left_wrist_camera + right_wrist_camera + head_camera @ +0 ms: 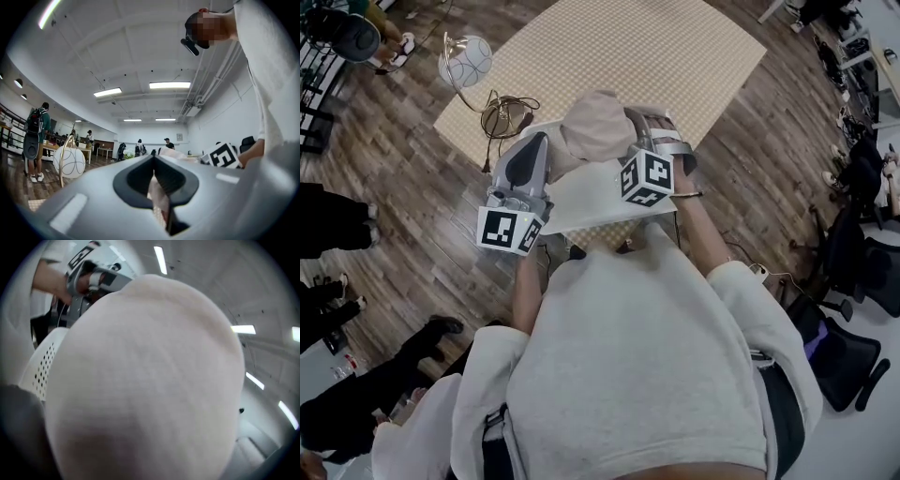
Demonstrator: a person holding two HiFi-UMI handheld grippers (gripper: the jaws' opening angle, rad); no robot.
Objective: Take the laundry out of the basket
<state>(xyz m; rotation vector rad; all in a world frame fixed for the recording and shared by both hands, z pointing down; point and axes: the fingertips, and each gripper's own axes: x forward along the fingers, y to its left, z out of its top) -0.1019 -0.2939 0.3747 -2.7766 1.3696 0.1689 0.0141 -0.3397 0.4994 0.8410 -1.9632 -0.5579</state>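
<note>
A pale pink garment (595,127) is bunched up over the white laundry basket (591,197), in front of my chest. My left gripper (530,155) sits at the garment's left side. In the left gripper view its jaws (154,161) are shut on a fold of the pink cloth (158,199). My right gripper (649,127) presses into the garment's right side and grips a thick bunch. The cloth (150,376) fills the right gripper view and hides the fingers there. The basket's perforated wall (41,369) shows at that view's left.
A beige checked rug (609,47) lies on the wood floor beyond the basket. A white globe lamp (466,61) and coiled cables (506,114) sit at its left edge. People's legs (337,225) are at the left, office chairs (853,244) at the right.
</note>
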